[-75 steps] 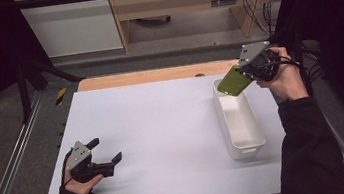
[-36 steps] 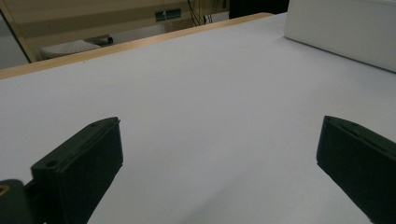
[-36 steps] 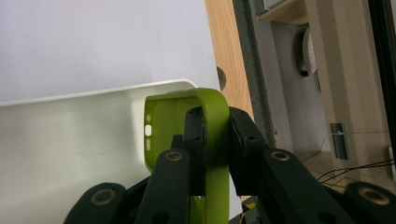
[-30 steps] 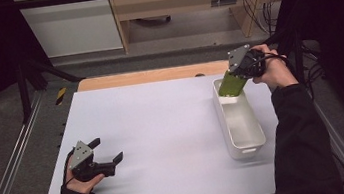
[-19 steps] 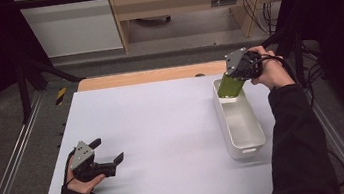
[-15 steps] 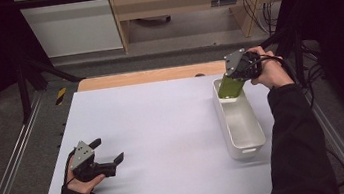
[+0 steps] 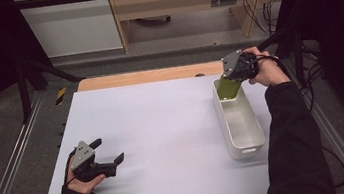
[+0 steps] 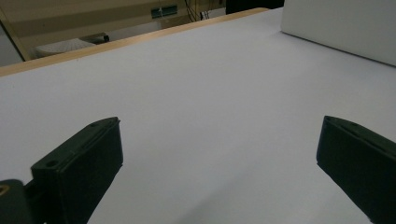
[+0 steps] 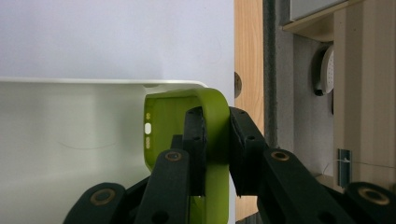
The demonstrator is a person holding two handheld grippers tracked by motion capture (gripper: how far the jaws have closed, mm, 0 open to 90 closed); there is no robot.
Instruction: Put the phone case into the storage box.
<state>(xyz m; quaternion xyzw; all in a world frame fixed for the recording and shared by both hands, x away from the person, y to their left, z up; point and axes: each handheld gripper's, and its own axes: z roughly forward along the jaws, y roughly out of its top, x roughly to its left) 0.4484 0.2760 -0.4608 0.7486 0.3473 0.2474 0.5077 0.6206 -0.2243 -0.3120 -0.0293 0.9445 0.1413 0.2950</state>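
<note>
Your right arm reaches forward, its hand tilting the right gripper [image 7: 231, 80] down over the far end of the white tub [image 7: 253, 143]. Its jaws pinch a green phone case [image 9: 211, 140], hanging into the tub. Your left gripper [image 7: 109, 153] rests low near the table's [image 7: 164, 128] left corner, jaws spread, empty.

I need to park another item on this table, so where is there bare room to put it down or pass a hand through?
The widest free patch is the white table top between the left gripper and the white bin, running back to the wooden strip. The bin's near end is bare too. Its far end is crowded: the right gripper holds a green phone case there.
</note>
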